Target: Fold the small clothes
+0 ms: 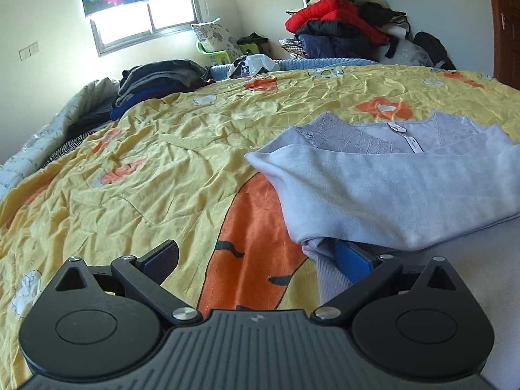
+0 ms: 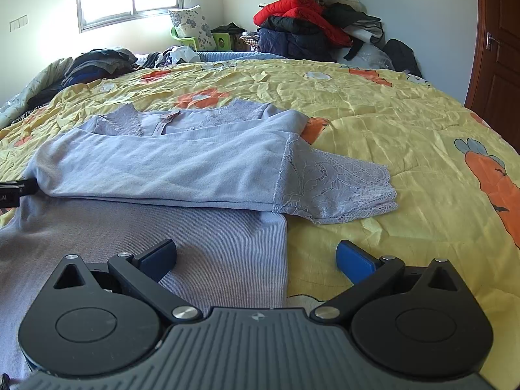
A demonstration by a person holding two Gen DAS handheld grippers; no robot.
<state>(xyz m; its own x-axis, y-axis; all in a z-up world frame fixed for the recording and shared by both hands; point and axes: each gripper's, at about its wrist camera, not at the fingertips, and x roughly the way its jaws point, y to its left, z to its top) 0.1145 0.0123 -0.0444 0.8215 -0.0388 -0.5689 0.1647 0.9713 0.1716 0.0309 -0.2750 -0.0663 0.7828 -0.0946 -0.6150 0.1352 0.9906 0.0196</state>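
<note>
A pale lilac top (image 2: 169,165) with lace sleeves lies on the yellow quilt (image 2: 373,123), its sleeves folded across the body and its lower half flat toward me. One lace sleeve end (image 2: 338,185) sticks out at the right. My right gripper (image 2: 256,258) stands open low over the top's lower right edge, one finger over the fabric, the other over the quilt. In the left wrist view the same top (image 1: 390,188) fills the right side. My left gripper (image 1: 260,260) is open at its left edge, the right finger (image 1: 352,261) tucked under the folded fabric.
Folded dark clothes (image 1: 156,81) sit at the bed's far left. A heap of jackets, one red (image 2: 302,9), rises at the far side by the wall. A green basket with a pillow (image 1: 217,40) stands under the window. A brown door (image 2: 497,48) is at the right.
</note>
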